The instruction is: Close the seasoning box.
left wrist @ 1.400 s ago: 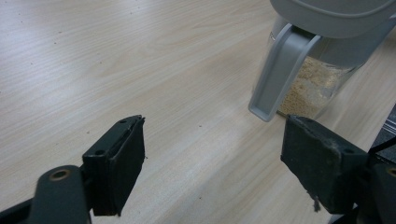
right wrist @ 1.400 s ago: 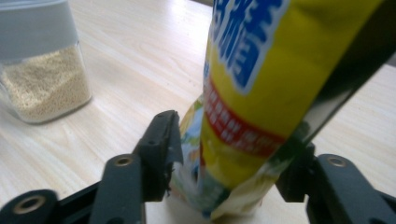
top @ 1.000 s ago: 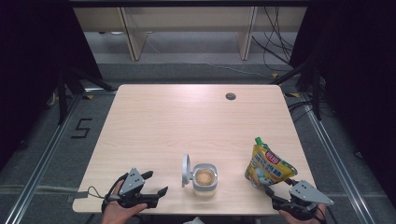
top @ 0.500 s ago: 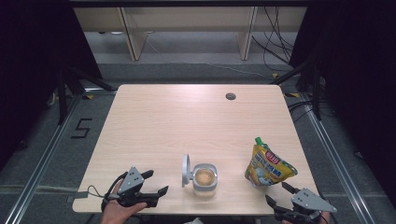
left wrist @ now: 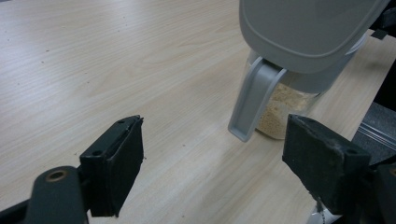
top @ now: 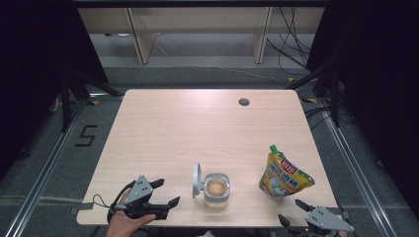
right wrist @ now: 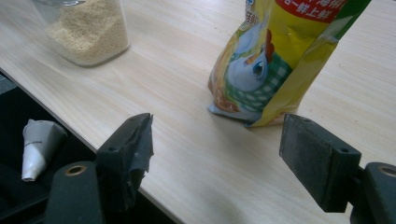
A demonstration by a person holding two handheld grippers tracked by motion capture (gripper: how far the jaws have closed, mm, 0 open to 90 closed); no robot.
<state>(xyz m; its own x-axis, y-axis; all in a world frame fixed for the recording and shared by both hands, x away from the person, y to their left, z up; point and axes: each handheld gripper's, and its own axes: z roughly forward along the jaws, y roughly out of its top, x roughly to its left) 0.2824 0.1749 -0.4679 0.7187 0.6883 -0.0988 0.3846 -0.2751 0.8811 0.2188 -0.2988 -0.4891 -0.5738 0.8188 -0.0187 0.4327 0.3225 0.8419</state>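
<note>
Left gripper first: I've got it sitting at the near-left edge of the table, held in a hand, jaws spread wide with nothing between them. From the left gripper view it's looking at the jar, which stands just past the jaws, a bit right of centre.

Middle of the near edge is the clear jar, about half full of some pale grainy stuff. Its grey flip lid is swung open and stands up on the jar's left side. In the left gripper view the lid looms over the latch tab hanging down the front.

Right of that, well apart from the jar, a yellow pouch with a green cap stands upright, leaning a little, cartoon chicken on the front.

Right gripper is at the near-right corner, just in front of the pouch. Its jaws have just been opening and stand wide now, nothing between them, pouch close ahead but not touched.
</note>
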